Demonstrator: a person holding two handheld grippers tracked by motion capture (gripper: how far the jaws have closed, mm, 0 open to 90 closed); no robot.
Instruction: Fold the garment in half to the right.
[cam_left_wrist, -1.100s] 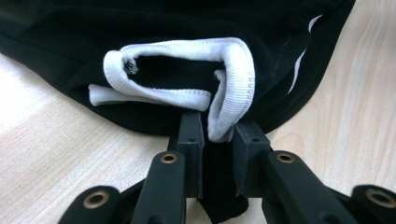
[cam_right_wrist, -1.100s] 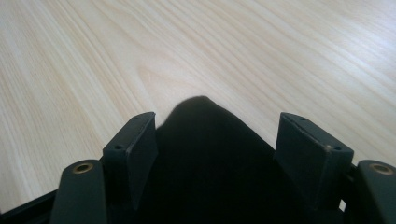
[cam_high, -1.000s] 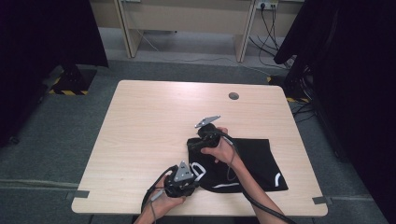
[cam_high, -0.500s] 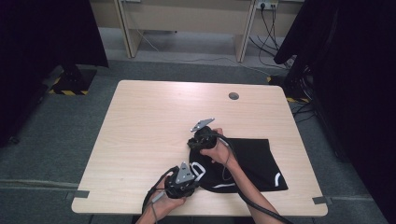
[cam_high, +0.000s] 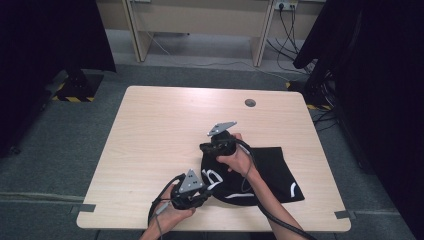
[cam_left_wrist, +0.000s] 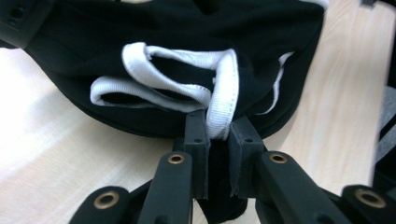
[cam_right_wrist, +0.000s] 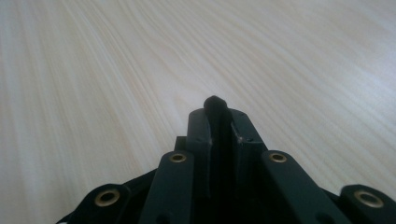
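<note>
Black cloth with white trim, one soft garment (cam_high: 260, 172), lies on the near right part of the pale wooden table (cam_high: 165, 125), its near-left corner close to the table's front edge. Compared with a second ago, its left end is now bunched and raised off the wood, and both hands sit a little higher.

At the left, the left gripper (cam_high: 200, 197) is clenched on the garment's near-left corner; in the left gripper view its jaws pinch a white ribbed band (cam_left_wrist: 223, 100) and black fabric (cam_left_wrist: 196, 42). To the right and farther back, the right gripper (cam_high: 210, 148) has just been closing, and its jaws now pinch a fold of the black fabric (cam_right_wrist: 215, 105) at the garment's far-left end.

Bare wood spreads wide to the left and far side. One round dark hole (cam_high: 250, 103) sits near the far edge. Counted: one garment, two grippers, two grey three-cornered plates (cam_high: 221, 128).
</note>
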